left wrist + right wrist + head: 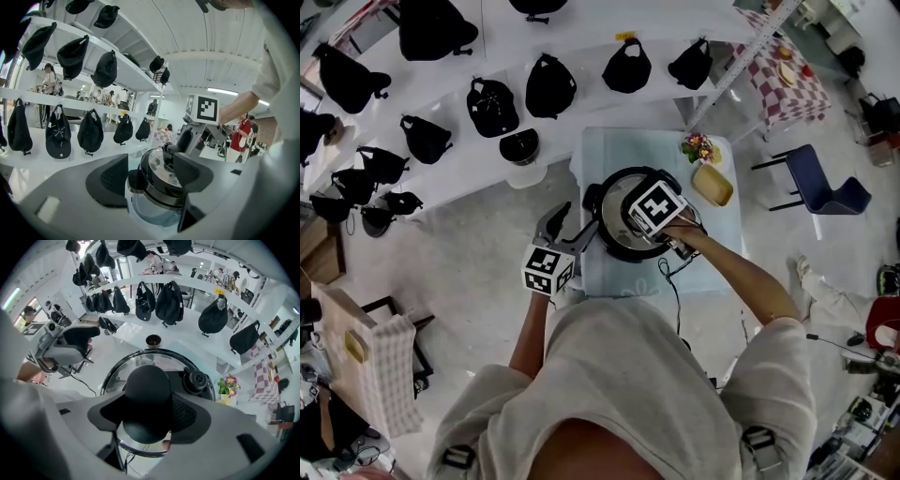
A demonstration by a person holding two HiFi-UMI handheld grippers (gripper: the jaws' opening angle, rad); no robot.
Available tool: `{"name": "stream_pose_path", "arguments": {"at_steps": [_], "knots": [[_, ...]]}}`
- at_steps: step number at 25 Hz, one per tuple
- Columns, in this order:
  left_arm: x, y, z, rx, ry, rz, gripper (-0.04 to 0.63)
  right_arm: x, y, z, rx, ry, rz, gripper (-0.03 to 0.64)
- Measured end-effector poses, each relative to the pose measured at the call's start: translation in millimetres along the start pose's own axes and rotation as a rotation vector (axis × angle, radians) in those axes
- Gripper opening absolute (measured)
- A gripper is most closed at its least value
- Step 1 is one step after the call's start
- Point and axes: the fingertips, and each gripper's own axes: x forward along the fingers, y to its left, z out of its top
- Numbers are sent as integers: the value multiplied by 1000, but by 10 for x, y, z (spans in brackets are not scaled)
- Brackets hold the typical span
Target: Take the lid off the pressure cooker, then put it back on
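The pressure cooker [611, 246] stands on a small table with its glass lid [140, 359] seated on it. My right gripper [146, 411] points steeply down over the lid, and both pads are against the round black lid knob [146, 390]. In the head view its marker cube [656, 206] hides the knob. My left gripper [570, 225] is at the cooker's left side, nearly level. Its jaws stand apart, with the black side handle [135, 180] next to the left pad and the cooker body [154, 201] beyond. A black valve [198, 379] sits on the lid to the right of the knob.
The table's light blue cloth [609, 150] also carries a small flower pot [698, 147] and a yellow dish [712, 185]. White shelves [487, 150] with several black caps curve behind it. A blue chair [820, 183] stands at the right. A black cable [675, 291] hangs over the near edge.
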Motion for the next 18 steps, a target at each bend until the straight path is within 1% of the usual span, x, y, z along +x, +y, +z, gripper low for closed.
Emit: {"name": "stream_pose_path", "arguments": {"at_steps": [8,12,18], "knots": [[75,-62,29,15,5,-24,282,-80,-2,-80,18,-32,18,272],[94,-123,18,19,12,-34,282,-79,14,-58,6,-26,17,272],[66,-81,5,14,13,-25,282,-98,-4,-8,7,-30,27,272]]}}
